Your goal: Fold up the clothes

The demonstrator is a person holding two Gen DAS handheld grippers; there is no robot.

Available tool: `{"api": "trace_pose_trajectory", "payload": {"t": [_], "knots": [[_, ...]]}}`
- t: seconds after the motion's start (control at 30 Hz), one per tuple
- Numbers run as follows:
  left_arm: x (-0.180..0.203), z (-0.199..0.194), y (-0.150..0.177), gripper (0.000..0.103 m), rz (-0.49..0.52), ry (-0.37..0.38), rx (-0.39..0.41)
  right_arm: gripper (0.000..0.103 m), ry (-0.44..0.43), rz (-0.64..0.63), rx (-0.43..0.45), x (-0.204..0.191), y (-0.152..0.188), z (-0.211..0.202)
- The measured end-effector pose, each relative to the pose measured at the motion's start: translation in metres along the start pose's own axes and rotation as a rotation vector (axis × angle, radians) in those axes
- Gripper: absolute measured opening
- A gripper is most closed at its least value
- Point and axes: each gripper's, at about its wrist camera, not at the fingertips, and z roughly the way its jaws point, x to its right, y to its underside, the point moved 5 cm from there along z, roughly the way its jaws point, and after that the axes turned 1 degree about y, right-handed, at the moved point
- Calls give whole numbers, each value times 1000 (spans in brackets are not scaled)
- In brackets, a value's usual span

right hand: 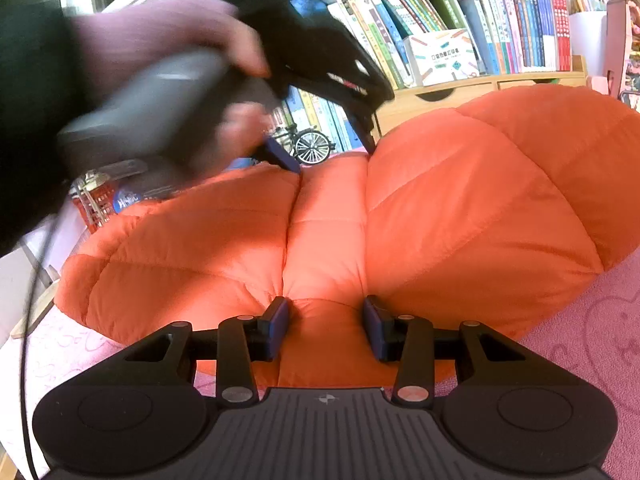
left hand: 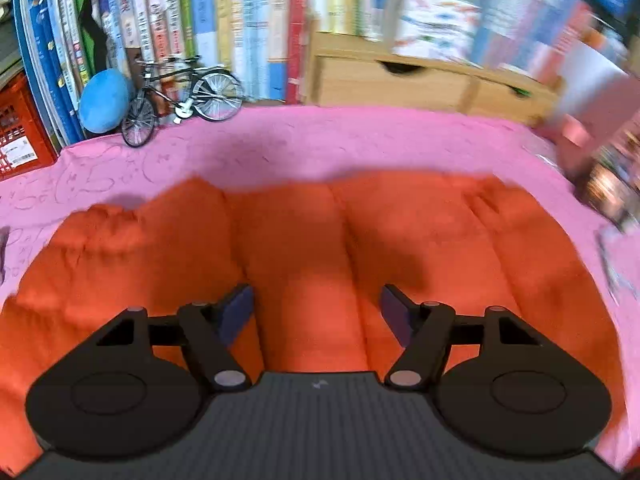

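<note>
Our puffy orange jacket (right hand: 400, 216) lay on the pink blanket (left hand: 320, 140), in front of the books (left hand: 224, 20) and the little toy bike (left hand: 180, 96). It looked bunched up in fat soft rolls, with two side parts turned in toward a strip down the middle, but we could not tell if those were sleeves or how far the folding had gone. Our right gripper (right hand: 326, 322) sat low at the near edge, its fingers a little apart with a roll of jacket between them, touching it but maybe not squeezing hard. Our left gripper (left hand: 316, 312) hung over the jacket with its fingers wide apart and nothing in them; in the right view a blurry hand (right hand: 160, 64) held it near the far edge. We thought the jacket would spring back, since it was so puffy. So a good fold would need a firm pinch on the edge, both grippers moving together, and a press down to push the air out. Seen from the right gripper, the jacket's long way ran from us toward the books, but we could not tell which end was the collar.
</note>
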Motion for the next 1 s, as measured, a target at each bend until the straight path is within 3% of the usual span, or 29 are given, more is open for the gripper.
{"api": "trace_pose_trajectory", "payload": {"t": [0.23, 0.5, 0.73, 0.87, 1.0], "knots": [[16, -19, 62, 70, 88, 29, -60, 43, -2, 5, 3, 0, -1, 0], [18, -22, 79, 69, 105, 9, -60, 43, -3, 6, 6, 1, -2, 0], [1, -7, 64, 63, 25, 43, -103, 43, -5, 8, 5, 1, -4, 2], [-6, 7, 42, 58, -15, 26, -86, 43, -6, 9, 5, 0, -6, 2], [-13, 21, 18, 60, -52, 3, -63, 43, -7, 8, 6, -2, -8, 3]]}}
